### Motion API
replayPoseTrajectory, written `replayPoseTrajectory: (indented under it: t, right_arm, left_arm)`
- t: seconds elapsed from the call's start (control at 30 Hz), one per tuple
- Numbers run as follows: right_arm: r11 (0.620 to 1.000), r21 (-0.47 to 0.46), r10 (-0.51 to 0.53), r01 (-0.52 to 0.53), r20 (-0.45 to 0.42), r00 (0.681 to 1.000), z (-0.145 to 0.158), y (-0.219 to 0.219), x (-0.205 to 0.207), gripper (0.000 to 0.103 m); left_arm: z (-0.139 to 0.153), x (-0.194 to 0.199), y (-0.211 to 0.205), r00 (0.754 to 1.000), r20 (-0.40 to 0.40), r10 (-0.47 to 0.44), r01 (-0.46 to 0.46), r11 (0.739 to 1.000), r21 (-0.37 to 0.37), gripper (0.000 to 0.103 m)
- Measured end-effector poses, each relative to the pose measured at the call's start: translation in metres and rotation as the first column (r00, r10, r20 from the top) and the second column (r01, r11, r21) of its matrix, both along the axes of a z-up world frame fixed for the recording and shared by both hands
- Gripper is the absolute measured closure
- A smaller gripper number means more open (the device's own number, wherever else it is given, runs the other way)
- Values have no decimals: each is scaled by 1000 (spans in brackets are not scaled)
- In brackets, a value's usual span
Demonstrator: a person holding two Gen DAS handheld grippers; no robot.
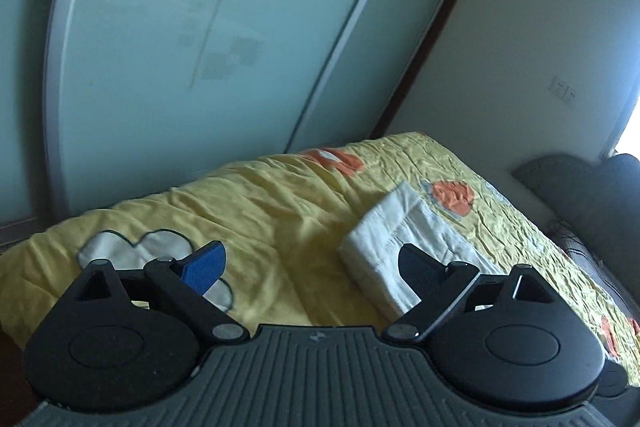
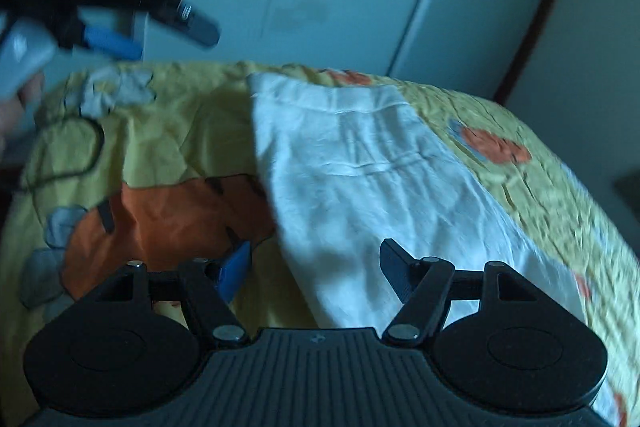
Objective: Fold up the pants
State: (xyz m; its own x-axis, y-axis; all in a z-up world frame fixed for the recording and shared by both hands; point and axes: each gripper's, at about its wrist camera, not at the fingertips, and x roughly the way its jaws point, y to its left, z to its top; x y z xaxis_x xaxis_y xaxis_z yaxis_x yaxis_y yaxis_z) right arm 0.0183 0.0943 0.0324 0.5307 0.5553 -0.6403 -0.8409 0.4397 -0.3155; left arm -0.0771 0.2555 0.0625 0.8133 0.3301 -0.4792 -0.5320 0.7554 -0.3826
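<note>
Both tools stand with jaws apart and nothing between them: the left tool (image 1: 310, 267) hangs above the yellow quilted bedspread with orange and white cartoon patches (image 1: 256, 195), and the right tool (image 2: 314, 267) hovers over the white cotton pants (image 2: 360, 163), which lie folded on that bedspread (the right wrist view is blurred). Pale sliding wardrobe doors (image 1: 180, 47) stand behind.

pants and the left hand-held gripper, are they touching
Apart. The right wrist view shows the left hand-held gripper raised above the bedspread, clear of the white pants, jaws open and empty.
</note>
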Motion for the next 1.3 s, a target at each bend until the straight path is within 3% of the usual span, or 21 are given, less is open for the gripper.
replayPoseTrajectory:
  t: [0.1, 0.2, 0.43, 0.5, 0.67, 0.8, 0.87, 0.9, 0.93, 0.97, 1.03, 1.17, 1.3]
  right_arm:
    - [1000, -6, -16, 16, 33, 999, -4, 15, 9, 33]
    - [998, 2, -55, 55, 3, 998, -3, 27, 28, 33]
    - [980, 151, -103, 133, -190, 976, -11, 16, 53, 42]
    - [972, 182, -108, 149, -217, 970, -13, 11, 57, 42]
    - [960, 221, -116, 174, -254, 960, -16, 8, 59, 42]
    - [947, 255, -113, 197, -307, 945, -16, 2, 68, 43]
    - [945, 262, -110, 197, -315, 943, -16, 1, 69, 43]
    - [945, 261, -109, 195, -310, 944, -17, 1, 68, 43]
    - [947, 258, -109, 190, -299, 948, -17, 2, 66, 43]
    - [949, 255, -108, 184, -287, 952, -18, 3, 65, 43]
    - [952, 250, -108, 177, -265, 958, -20, 4, 62, 42]
    - [960, 228, -108, 164, -240, 965, -15, 5, 54, 38]
    - [940, 287, -73, 182, -351, 934, 4, -21, 67, 37]
  left_arm:
    - [-1, -3, 4, 1000, -6, 4, -4, 1000, -16, 8]
    - [-3, 1, 7, 1000, -11, -18, 18, 998, -55, 8]
    - [-2, 31, -7, 994, 11, -112, 112, 991, -79, 7]
    - [-6, 43, -9, 990, 16, -143, 144, 981, -133, 7]
    - [-29, 80, -6, 984, 0, -180, 169, 926, -337, 7]
    - [-41, 103, -5, 985, -19, -172, 151, 907, -393, 7]
    - [-44, 112, -5, 988, -28, -152, 130, 915, -381, 12]
    - [-44, 117, -6, 988, -34, -150, 128, 924, -360, 23]
    - [-45, 121, -6, 988, -55, -147, 120, 931, -344, 42]
    - [-47, 125, -5, 986, -96, -136, 97, 939, -330, 54]
    - [-49, 126, -4, 985, -103, -136, 98, 946, -308, 73]
    - [-53, 122, -3, 983, -98, -154, 122, 953, -277, 73]
    - [-50, 121, -5, 980, -109, -165, 135, 961, -242, 73]
